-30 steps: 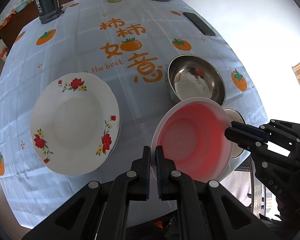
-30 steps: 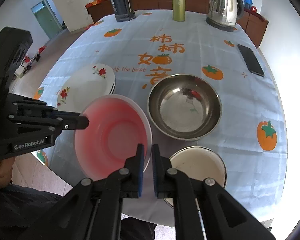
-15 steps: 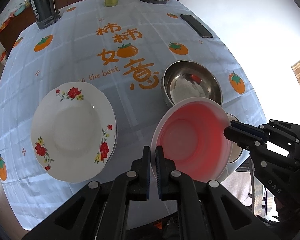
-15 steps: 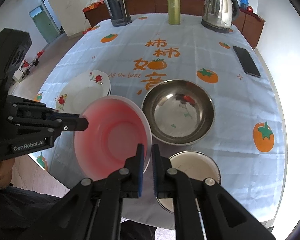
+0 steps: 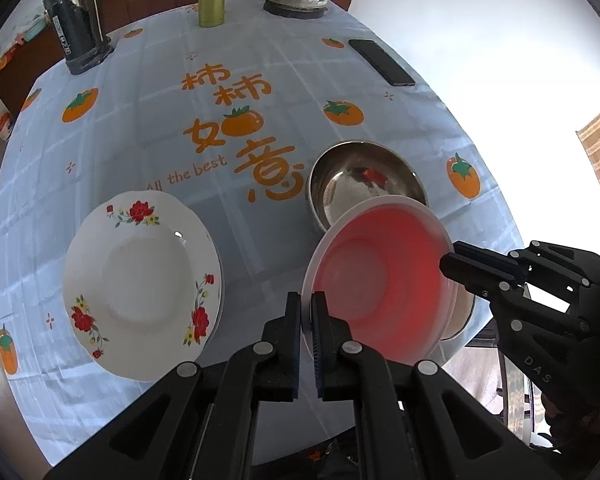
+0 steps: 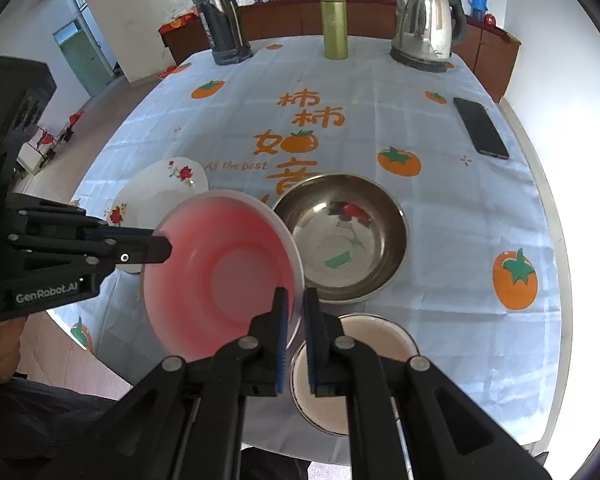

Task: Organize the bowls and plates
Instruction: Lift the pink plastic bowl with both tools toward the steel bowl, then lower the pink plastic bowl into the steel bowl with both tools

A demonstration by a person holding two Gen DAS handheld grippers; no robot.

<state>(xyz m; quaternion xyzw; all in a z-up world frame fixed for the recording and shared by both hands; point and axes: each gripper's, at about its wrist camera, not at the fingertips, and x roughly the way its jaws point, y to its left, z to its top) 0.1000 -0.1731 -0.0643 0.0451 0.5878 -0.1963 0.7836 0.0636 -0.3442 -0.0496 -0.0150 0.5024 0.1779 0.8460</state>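
Both the left hand-held gripper (image 5: 306,312) and right hand-held gripper (image 6: 296,312) stay clamped on opposite rims of the pink bowl (image 6: 220,268), now raised higher above the bench's near edge, beside the steel bowl (image 6: 340,236) — likely nesting next.

Your tablecloth (image 6: 380,92) reads "All the best" beside orange Chinese characters near its middle. Your left gripper (image 6: 162,250) says "GenRobot.AI"; your right gripper (image 5: 448,266) shows "DAS".
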